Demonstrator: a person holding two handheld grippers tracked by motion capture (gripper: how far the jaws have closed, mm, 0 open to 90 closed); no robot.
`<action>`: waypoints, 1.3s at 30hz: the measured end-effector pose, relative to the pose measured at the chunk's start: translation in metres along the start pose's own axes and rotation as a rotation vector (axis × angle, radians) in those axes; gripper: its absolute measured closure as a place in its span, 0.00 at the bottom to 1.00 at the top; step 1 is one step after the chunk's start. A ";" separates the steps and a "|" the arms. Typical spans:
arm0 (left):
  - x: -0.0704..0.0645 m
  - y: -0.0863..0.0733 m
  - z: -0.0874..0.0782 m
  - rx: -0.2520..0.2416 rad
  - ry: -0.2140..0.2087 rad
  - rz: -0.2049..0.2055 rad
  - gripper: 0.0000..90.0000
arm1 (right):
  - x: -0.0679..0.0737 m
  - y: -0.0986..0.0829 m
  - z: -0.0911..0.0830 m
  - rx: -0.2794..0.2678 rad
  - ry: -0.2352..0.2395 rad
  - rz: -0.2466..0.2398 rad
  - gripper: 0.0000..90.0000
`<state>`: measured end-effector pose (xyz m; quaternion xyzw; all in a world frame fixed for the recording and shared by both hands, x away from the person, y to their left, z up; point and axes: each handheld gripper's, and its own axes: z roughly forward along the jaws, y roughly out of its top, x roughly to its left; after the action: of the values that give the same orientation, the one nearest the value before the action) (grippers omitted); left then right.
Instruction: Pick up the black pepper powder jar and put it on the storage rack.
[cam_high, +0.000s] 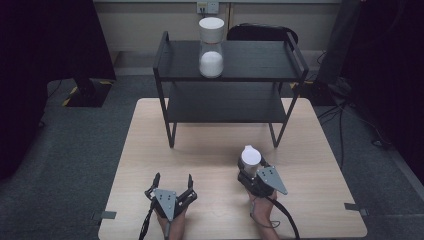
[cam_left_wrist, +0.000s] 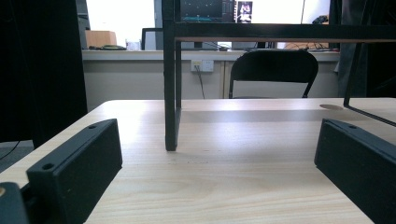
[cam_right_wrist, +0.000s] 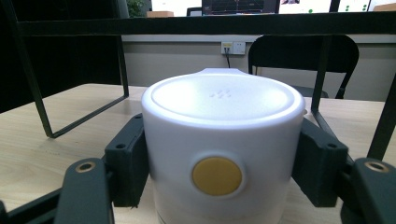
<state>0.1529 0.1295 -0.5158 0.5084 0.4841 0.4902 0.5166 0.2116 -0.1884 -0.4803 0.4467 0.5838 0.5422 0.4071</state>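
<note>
A white canister (cam_high: 249, 156) with a flat lid and a round yellow button (cam_right_wrist: 217, 175) stands on the wooden table (cam_high: 210, 150), right of centre. My right gripper (cam_high: 250, 170) is shut on it, a black jaw pressed to each side. My left gripper (cam_high: 173, 178) rests near the table's front edge, left of the canister, open with nothing between its jaws. In the left gripper view the left gripper (cam_left_wrist: 219, 140) faces a leg of the black shelf (cam_left_wrist: 170, 93). A second white-lidded canister (cam_high: 211, 47) stands on the black shelf (cam_high: 250, 60), on its top tier.
The two-tier black shelf occupies the far half of the table, and its lower tier (cam_high: 225, 102) is bare. A black chair (cam_high: 262, 32) stands behind the table against the wall. Cables lie on the floor (cam_high: 350, 115) to the right.
</note>
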 end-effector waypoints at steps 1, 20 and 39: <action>0.000 0.000 0.000 0.000 0.000 0.000 0.00 | 0.000 0.000 0.000 0.001 0.001 -0.002 0.33; 0.000 0.000 0.000 0.000 0.002 0.000 0.00 | -0.011 0.021 -0.008 -0.009 0.047 -0.036 0.33; 0.000 0.000 0.000 0.000 0.002 0.000 0.00 | -0.027 0.057 -0.021 -0.024 0.131 -0.029 0.33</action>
<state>0.1529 0.1293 -0.5158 0.5081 0.4844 0.4907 0.5162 0.2033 -0.2189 -0.4217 0.3966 0.6090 0.5715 0.3811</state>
